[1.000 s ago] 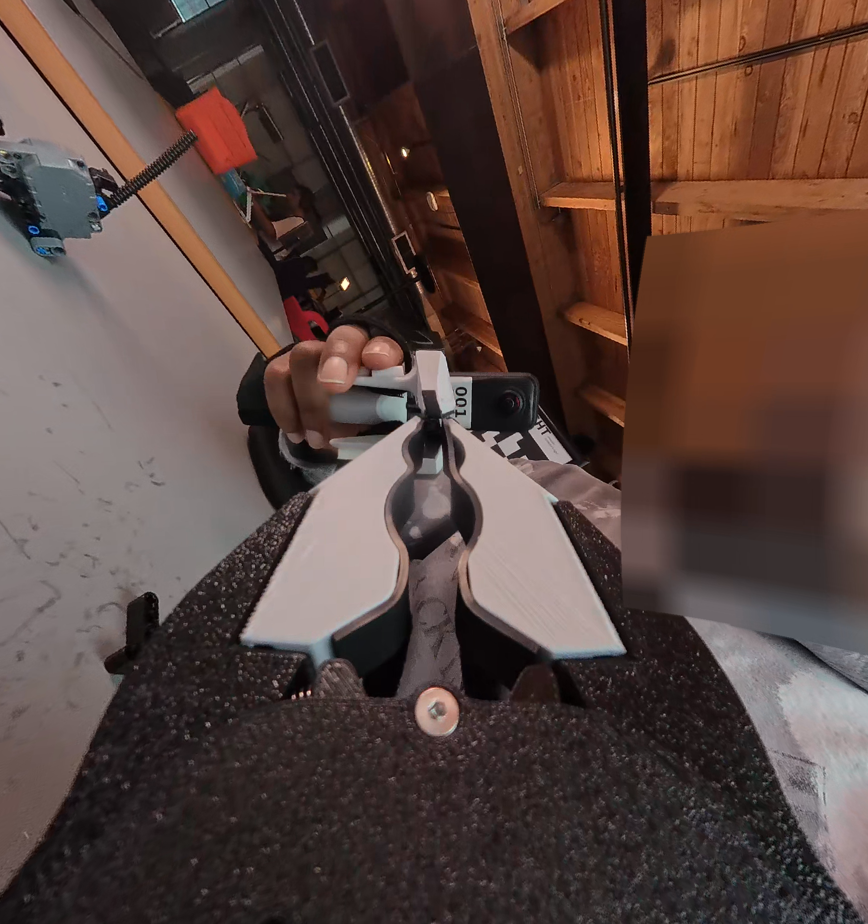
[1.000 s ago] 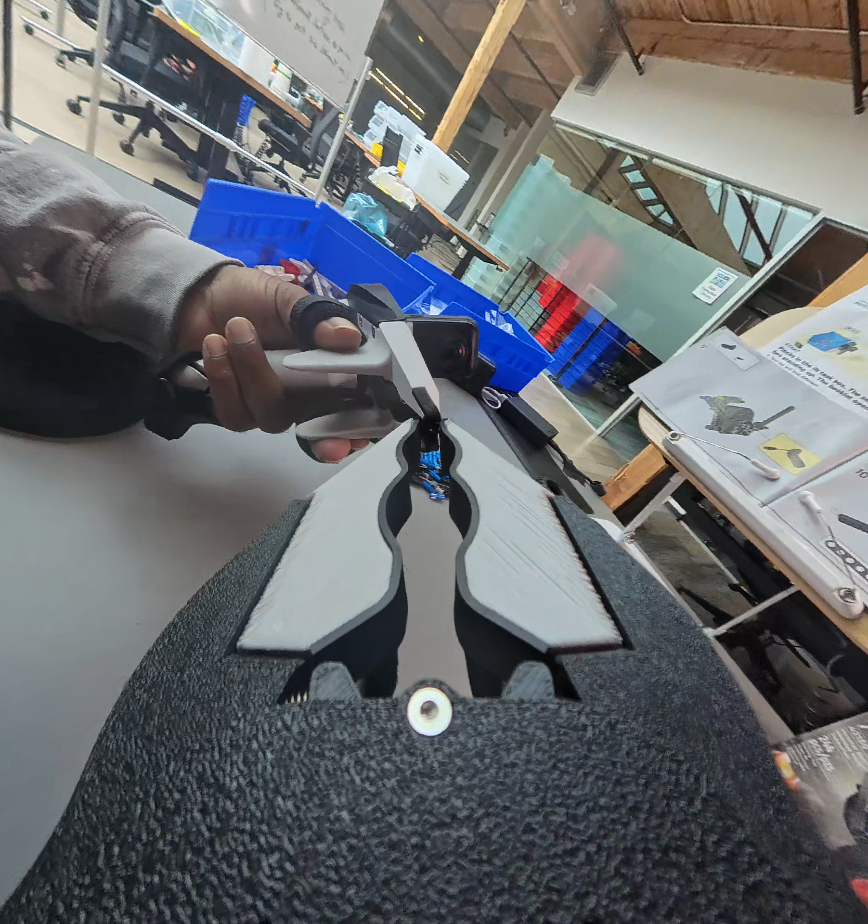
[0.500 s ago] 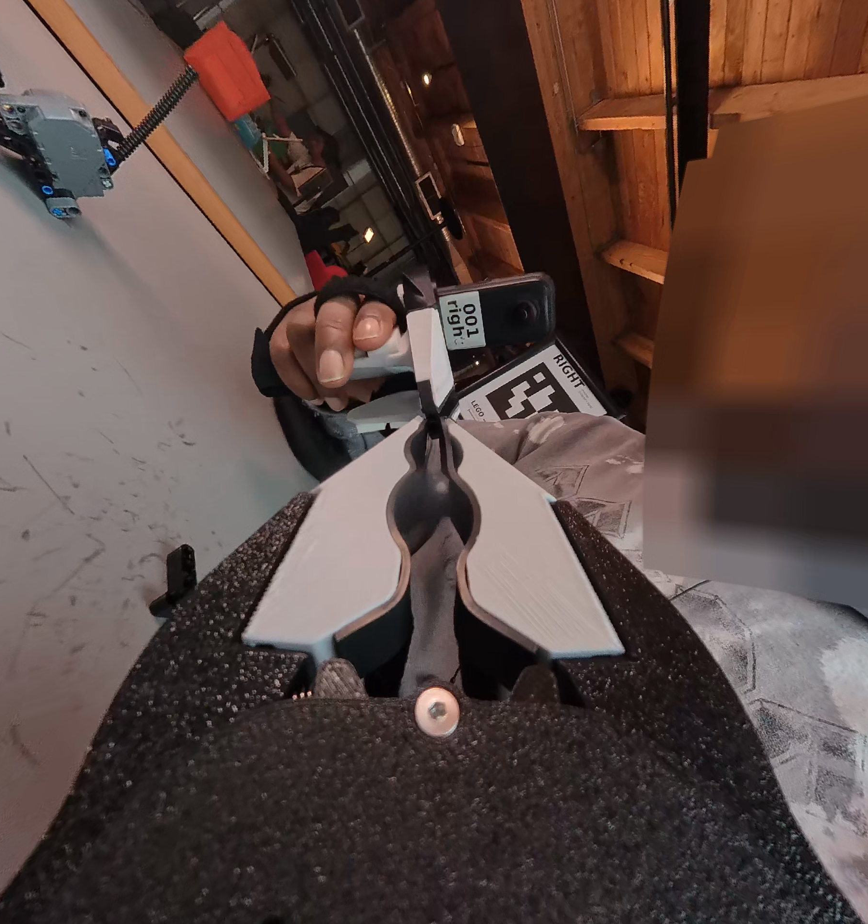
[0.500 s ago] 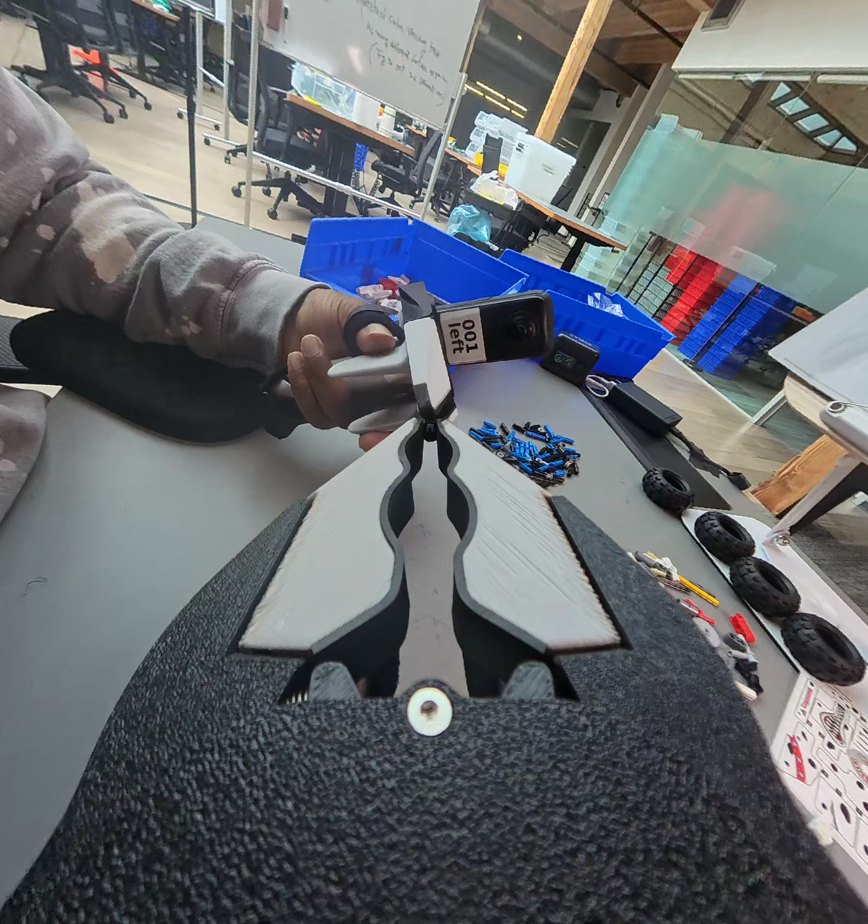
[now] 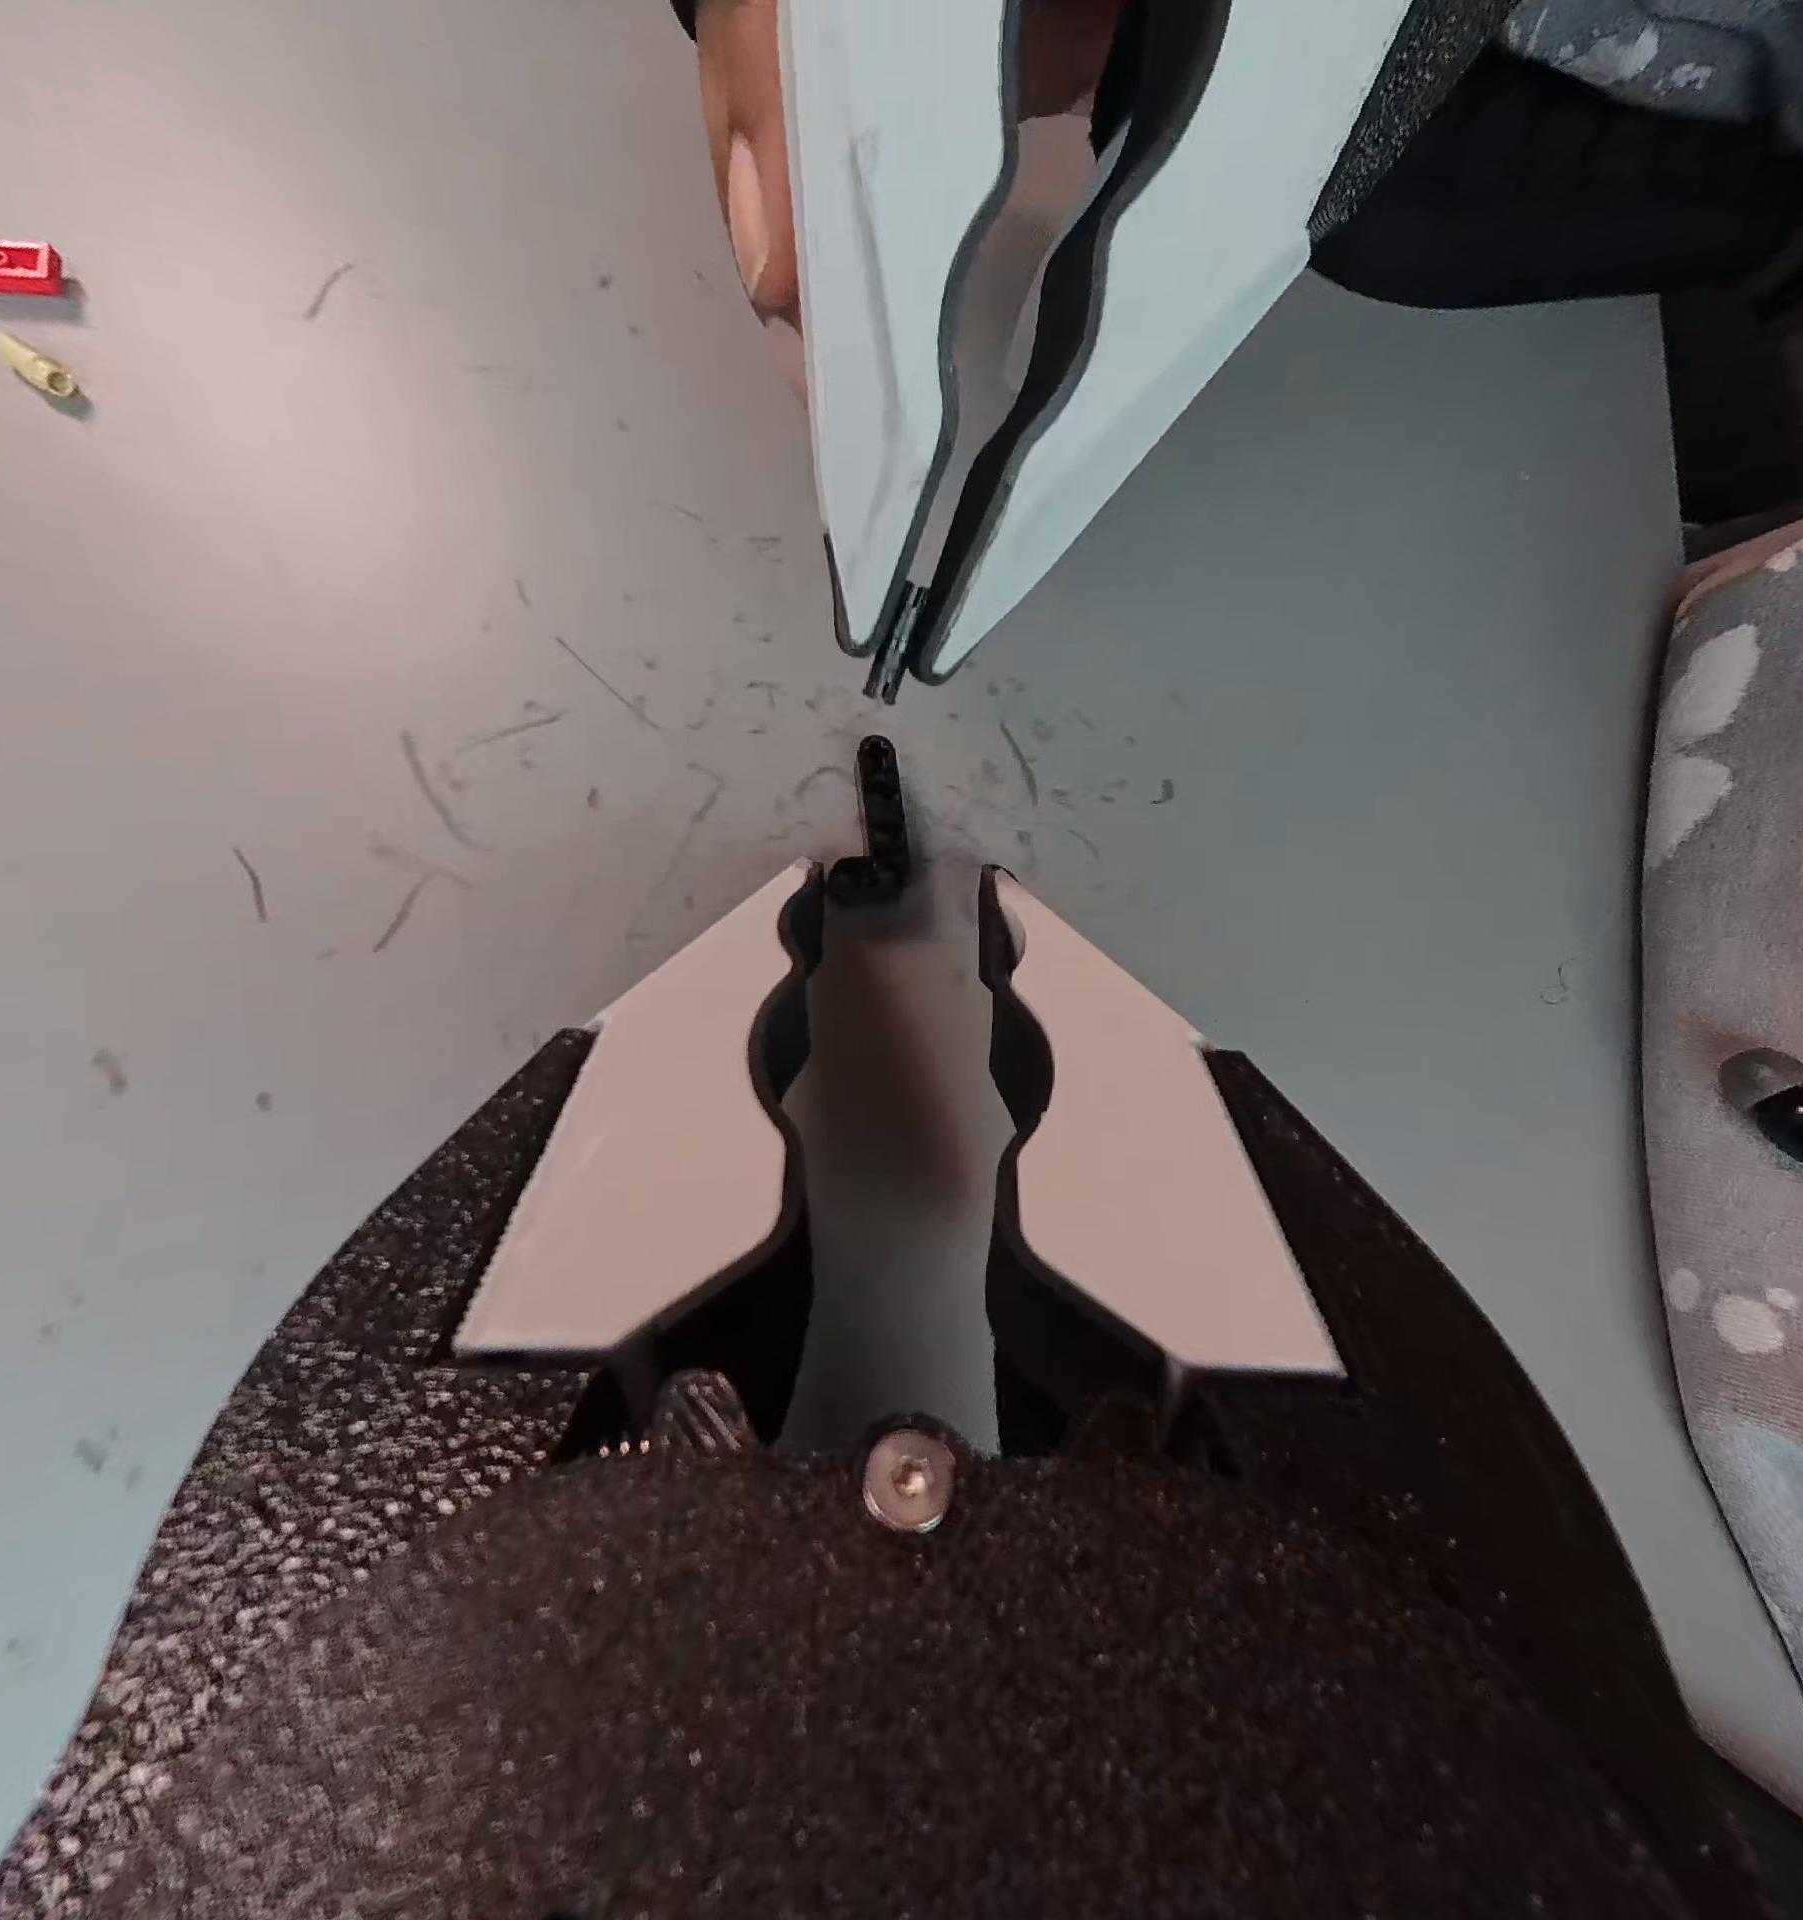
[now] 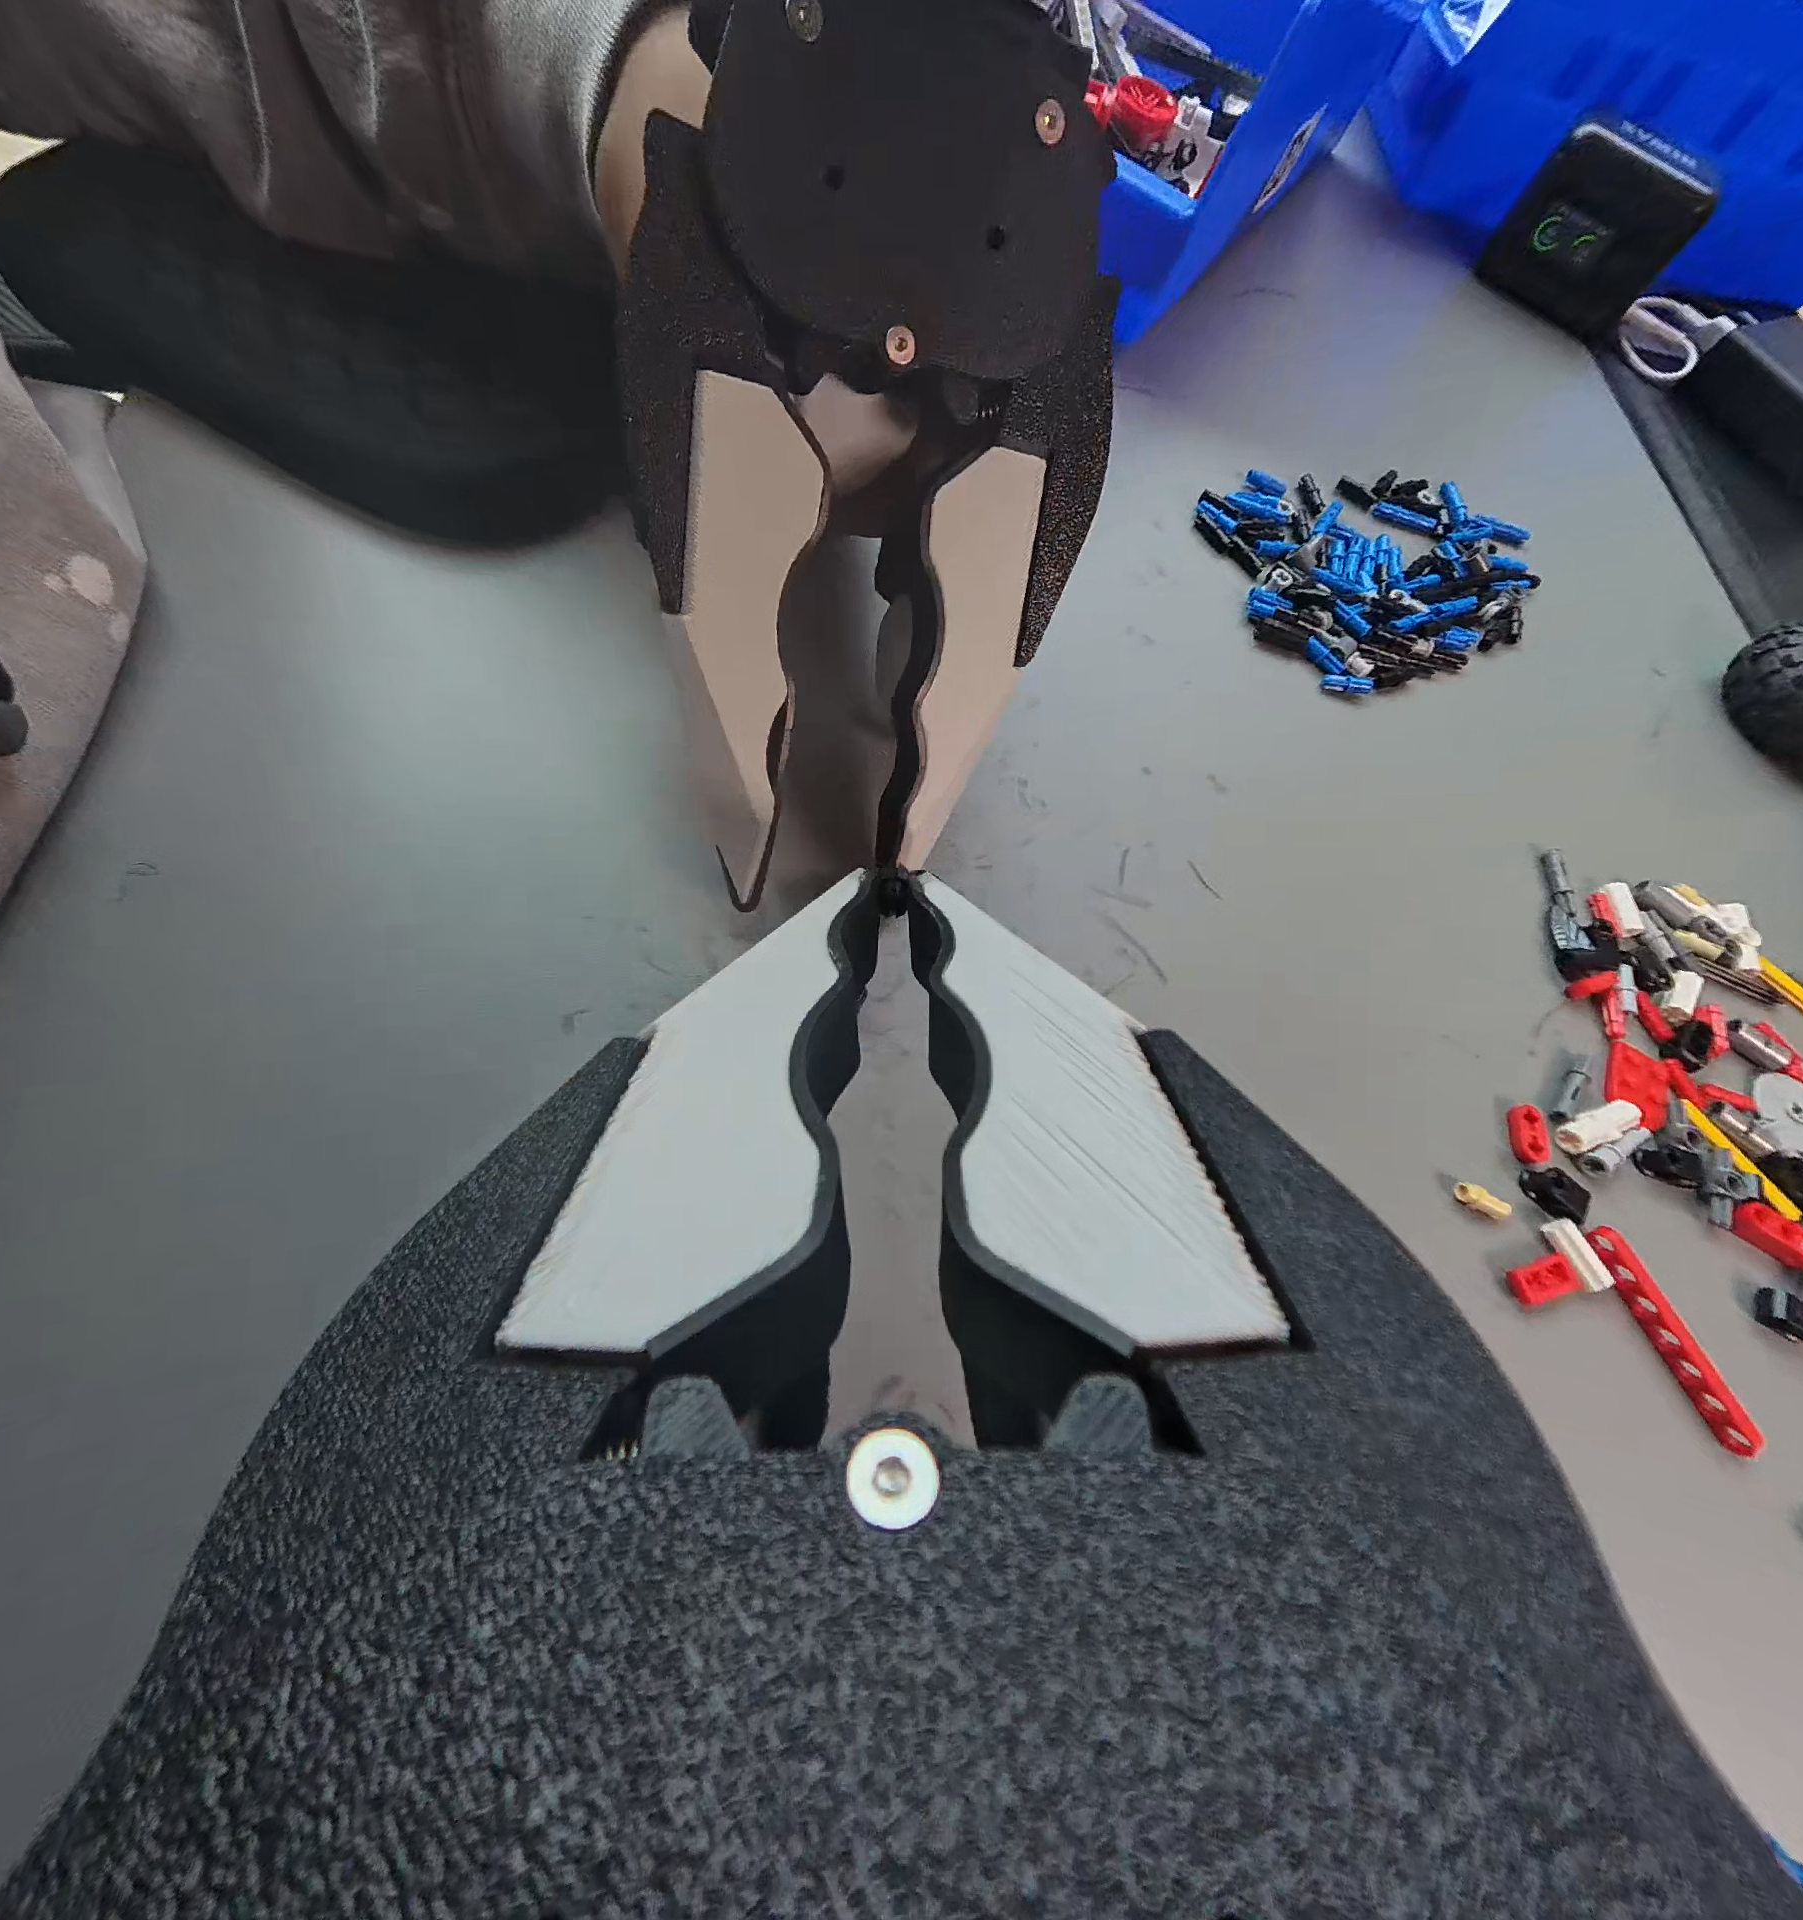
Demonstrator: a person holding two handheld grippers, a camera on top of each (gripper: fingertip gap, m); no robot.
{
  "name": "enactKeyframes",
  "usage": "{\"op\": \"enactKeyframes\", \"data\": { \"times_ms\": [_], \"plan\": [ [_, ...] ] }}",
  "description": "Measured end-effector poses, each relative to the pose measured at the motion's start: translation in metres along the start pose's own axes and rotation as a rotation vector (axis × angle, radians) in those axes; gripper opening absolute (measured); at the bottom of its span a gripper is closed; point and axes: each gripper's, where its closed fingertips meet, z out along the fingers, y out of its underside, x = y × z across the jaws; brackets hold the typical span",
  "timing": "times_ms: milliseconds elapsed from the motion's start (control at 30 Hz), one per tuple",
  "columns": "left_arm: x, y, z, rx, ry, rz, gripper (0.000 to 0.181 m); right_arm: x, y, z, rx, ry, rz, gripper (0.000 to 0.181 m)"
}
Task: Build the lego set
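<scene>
Grippers are both down at the table (image 5: 253, 1039) now, tips facing, instead of up in the air half a second back. My left gripper (image 5: 897, 883) is spread wide around a black L-shaped beam (image 5: 881, 821) lying flat. My right gripper (image 6: 890, 896) is pinched on a small black pin (image 6: 891, 894). Guessing pin goes into beam next.
</scene>
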Motion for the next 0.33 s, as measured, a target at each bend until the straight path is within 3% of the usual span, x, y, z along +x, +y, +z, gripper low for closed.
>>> {"op": "enactKeyframes", "data": {
  "times_ms": [33, 333],
  "plan": [
    [0.0001, -0.0002, 0.0006, 0.0, -0.003, -0.003, 0.027, -0.0004, 0.0015, 0.0005, -0.004, -0.003, 0.003, 0.005],
    [0.0074, -0.0021, 0.0042, 0.001, -0.002, -0.025, 0.022, 0.0007, 0.0076, 0.0029, -0.025, 0.012, 0.006, 0.005]
  ]
}}
